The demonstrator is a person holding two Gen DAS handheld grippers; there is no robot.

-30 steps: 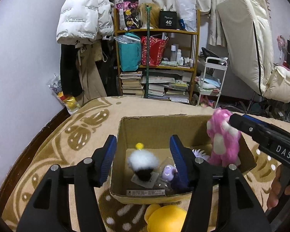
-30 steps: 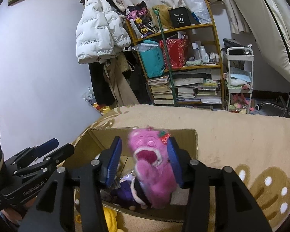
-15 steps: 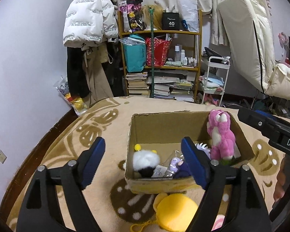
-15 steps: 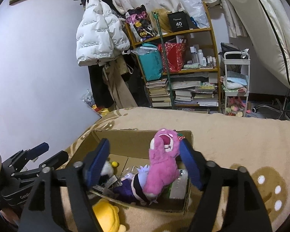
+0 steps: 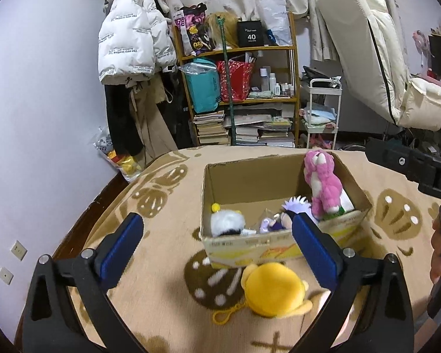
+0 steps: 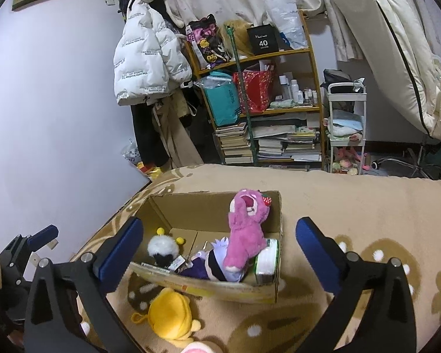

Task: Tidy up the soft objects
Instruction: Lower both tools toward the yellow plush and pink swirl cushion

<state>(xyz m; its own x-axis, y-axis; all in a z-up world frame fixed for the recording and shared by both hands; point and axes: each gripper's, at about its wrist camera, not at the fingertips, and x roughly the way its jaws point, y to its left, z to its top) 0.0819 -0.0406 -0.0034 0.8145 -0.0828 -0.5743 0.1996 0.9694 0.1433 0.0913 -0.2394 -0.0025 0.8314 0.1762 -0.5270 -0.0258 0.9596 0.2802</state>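
The left hand-held gripper (image 5: 217,245) is opening wide, with nothing held between its blue pads. The right hand-held gripper (image 6: 219,248) is opening wide too and grips nothing. A cardboard box (image 6: 208,210) sits on a patterned beige blanket (image 6: 352,206). Inside it, a pink plush bear (image 6: 247,229) leans at the right wall, beside a purple doll (image 6: 211,263) and a white fluffy toy (image 6: 163,247). A yellow plush (image 5: 272,289) lies on the blanket just in front of the box.

Pink plush (image 6: 247,232) upright in box (image 6: 275,267)

pink plush (image 6: 247,229), yellow plush (image 5: 275,289), tan blanket (image 5: 167,235) with brown flower pattern
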